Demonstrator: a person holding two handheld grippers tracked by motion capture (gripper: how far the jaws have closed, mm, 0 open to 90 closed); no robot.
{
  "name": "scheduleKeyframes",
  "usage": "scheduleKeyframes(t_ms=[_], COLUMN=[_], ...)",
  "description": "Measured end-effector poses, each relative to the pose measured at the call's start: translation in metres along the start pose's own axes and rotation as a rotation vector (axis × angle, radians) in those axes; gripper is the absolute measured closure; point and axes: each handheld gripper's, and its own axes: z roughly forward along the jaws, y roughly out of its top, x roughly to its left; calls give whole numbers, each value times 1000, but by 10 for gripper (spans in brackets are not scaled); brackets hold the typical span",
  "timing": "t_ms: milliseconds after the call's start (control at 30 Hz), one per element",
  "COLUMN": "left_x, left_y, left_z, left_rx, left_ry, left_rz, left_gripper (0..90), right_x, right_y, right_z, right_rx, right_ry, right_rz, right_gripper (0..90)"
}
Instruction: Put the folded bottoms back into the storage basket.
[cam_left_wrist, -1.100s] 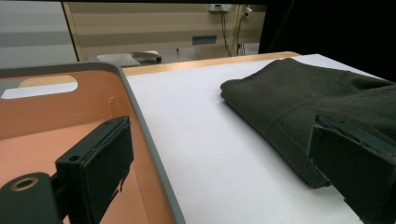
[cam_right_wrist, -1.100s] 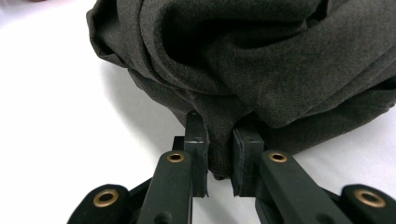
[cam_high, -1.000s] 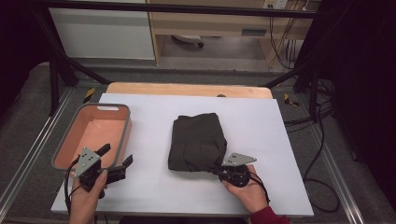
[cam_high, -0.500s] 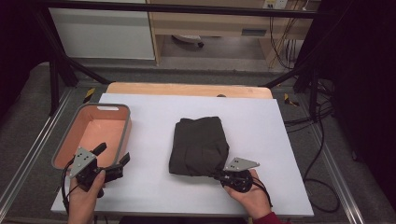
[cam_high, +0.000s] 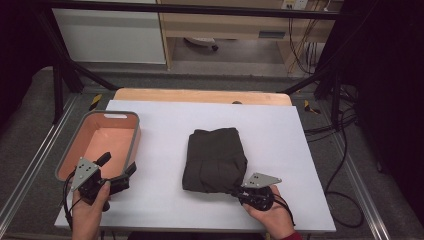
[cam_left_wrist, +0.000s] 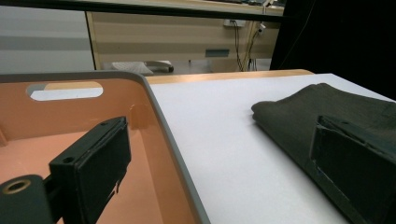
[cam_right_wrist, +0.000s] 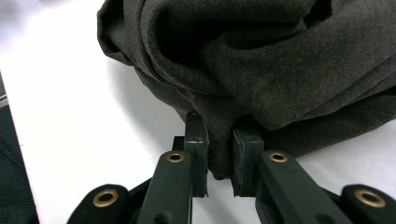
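Right gripper (cam_high: 239, 190) has slid a bit right along the near edge of the table since a second ago, and the folded dark cloth's (cam_high: 215, 157) near right corner went with it. Cloth's outline looks slightly more skewed now. Left gripper (cam_high: 119, 171) hasn't shifted.

Right jaws: clenched on a pinch of the cloth's near edge. In the right gripper view the fabric (cam_right_wrist: 261, 60) is squeezed between the two pads (cam_right_wrist: 198, 154) and bunches up just above them. Rest of the cloth lies flat on the white table top (cam_high: 280, 145), about centre, well apart from the bin.

Left jaws: spread wide, nothing between them. In the left gripper view one jaw hangs over the salmon bin's (cam_left_wrist: 140, 116) inside, the other sits in front of the cloth (cam_left_wrist: 299, 116). Bin (cam_high: 131, 134) sits at the table's left, grey rim, handle slot in the far wall.

No readable writing, labels or brands anywhere.
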Motion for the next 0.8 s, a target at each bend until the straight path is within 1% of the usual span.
scheduleKeyframes(t_ms=[167,200,267,300,333,400,433,467,500,533,567,600,633,667,700,733,767,800], left_x=[0,1,1,1,1,0,0,0,0,0,0,0,0,0,0,0,0,0], left_y=[0,0,0,0,0,0,0,0,0,0,0,0,0,0,0,0,0,-1], left_z=[0,0,0,0,0,0,0,0,-1,-1,-1,-1,-1,-1,-1,0,0,1], left_rx=[-1,0,0,0,0,0,0,-1,-1,-1,-1,-1,-2,-3,-3,0,0,1], left_ry=[3,3,3,3,3,3,3,3,3,3,4,5,4,4,4,2,2,2], left_rz=[-2,-3,-2,-2,-2,-3,-3,-1,-1,-1,0,-2,-2,-1,1,-2,-2,-1], left_gripper=[51,51,51,51,51,51,51,51,51,50,50,51,51,51,50,50,51,51], right_x=[0,0,0,0,1,2,2,2,2,2,2,4,4,4,5,5,5,6], right_y=[-2,-2,-2,-2,-3,-5,-5,-6,-8,-8,-8,-9,-9,-8,-7,-5,-5,0], right_z=[1,1,1,1,0,-4,-4,-7,-15,-15,-19,-27,-27,-34,-37,-39,-39,-41], right_rx=[3,3,6,6,16,22,22,21,6,6,5,2,2,-16,-28,-40,-40,-57], right_ry=[1,0,-5,-5,-3,-23,-23,-34,-51,-51,-69,-110,-110,-129,-136,-139,-139,-136], right_rz=[-1,2,0,0,5,9,9,15,31,31,33,20,20,23,23,9,9,-19], right_gripper=[779,764,699,699,610,502,502,461,358,358,308,216,216,167,147,125,125,102])
